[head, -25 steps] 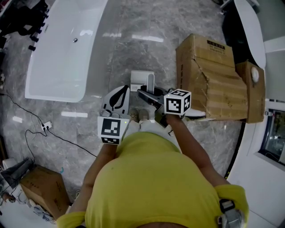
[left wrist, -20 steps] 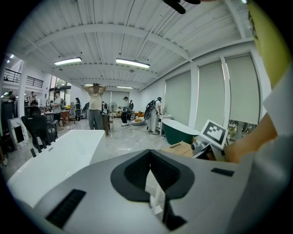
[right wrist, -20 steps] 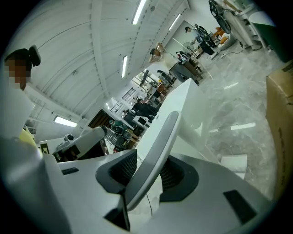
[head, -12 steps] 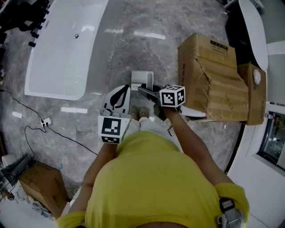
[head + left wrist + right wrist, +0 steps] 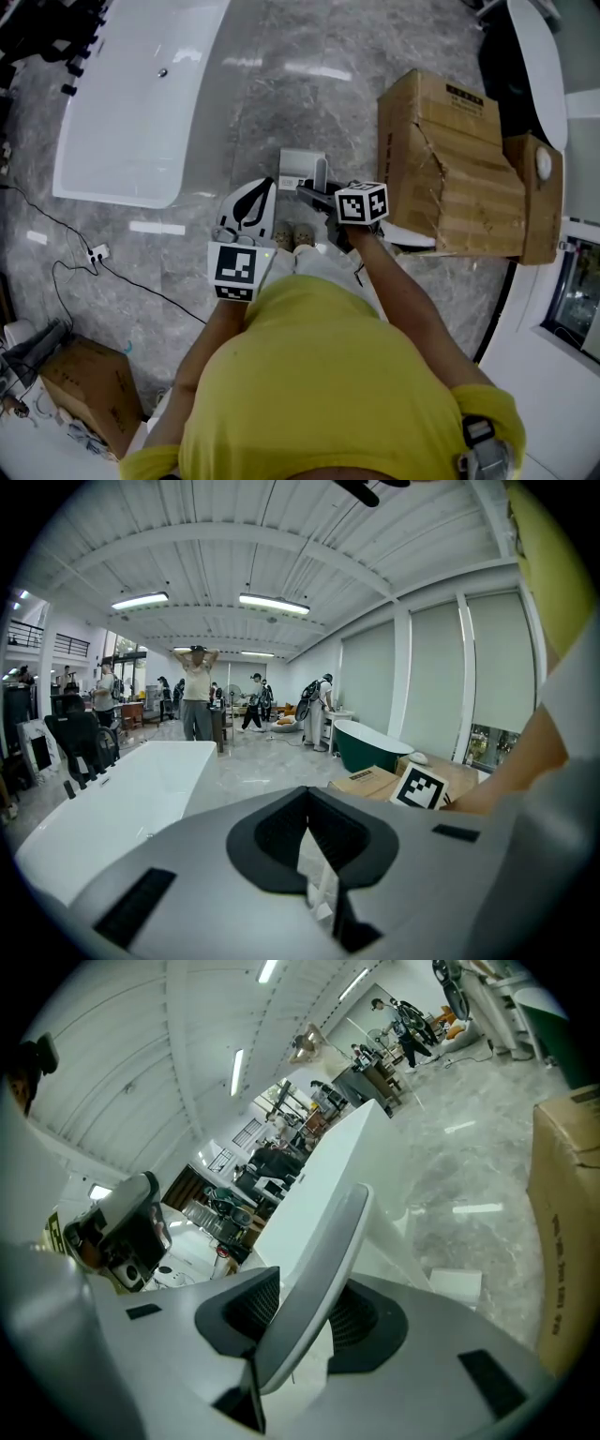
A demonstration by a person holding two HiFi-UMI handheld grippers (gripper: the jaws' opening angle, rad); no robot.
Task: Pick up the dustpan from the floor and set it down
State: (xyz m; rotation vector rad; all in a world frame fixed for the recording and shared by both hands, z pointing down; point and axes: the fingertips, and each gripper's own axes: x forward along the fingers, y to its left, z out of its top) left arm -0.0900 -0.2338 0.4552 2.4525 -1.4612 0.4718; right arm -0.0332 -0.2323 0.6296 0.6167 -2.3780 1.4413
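The white and grey dustpan (image 5: 298, 166) is low over the marble floor just ahead of the person's shoes; whether it touches the floor I cannot tell. My right gripper (image 5: 312, 193) reaches it from the right. In the right gripper view its grey curved handle (image 5: 323, 1269) runs up between the dark pads, and my right gripper (image 5: 305, 1326) is shut on it. My left gripper (image 5: 261, 190) hangs to the left of the dustpan, apart from it. In the left gripper view its pads meet with nothing between them, so my left gripper (image 5: 307, 822) is shut.
A long white bathtub (image 5: 131, 103) lies at the left. Torn cardboard boxes (image 5: 450, 169) stand close on the right, next to my right gripper. A cable with a power strip (image 5: 94, 253) crosses the floor at the left; a small carton (image 5: 89, 394) sits at the lower left.
My right gripper has sunk toward the floor with the dustpan handle still in it, its marker cube drifting slightly up and left in the head view. The left gripper has stayed put.
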